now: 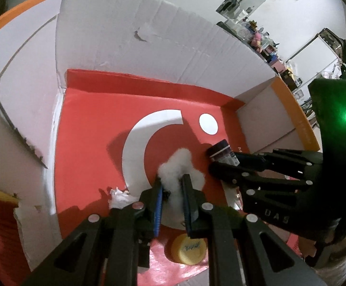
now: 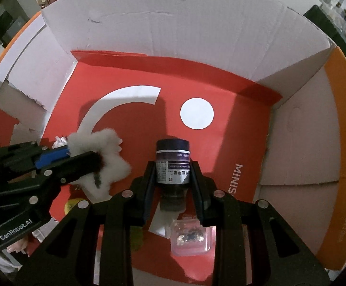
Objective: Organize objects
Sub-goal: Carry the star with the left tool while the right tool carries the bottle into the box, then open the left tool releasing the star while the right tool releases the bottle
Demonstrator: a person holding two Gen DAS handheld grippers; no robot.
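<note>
The left gripper (image 1: 173,190) is pinching a white fluffy tuft (image 1: 181,166) and the right gripper (image 2: 173,178) is clamping a dark bottle (image 2: 172,164), both low inside the red-floored box (image 2: 220,147), apparently for depositing.

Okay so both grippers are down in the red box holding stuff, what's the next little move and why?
Probably open both and let go. The left gripper is shut on the white fluffy toy, and the right gripper is shut on the dark bottle; both items sit low over the box floor, among things already inside.
</note>
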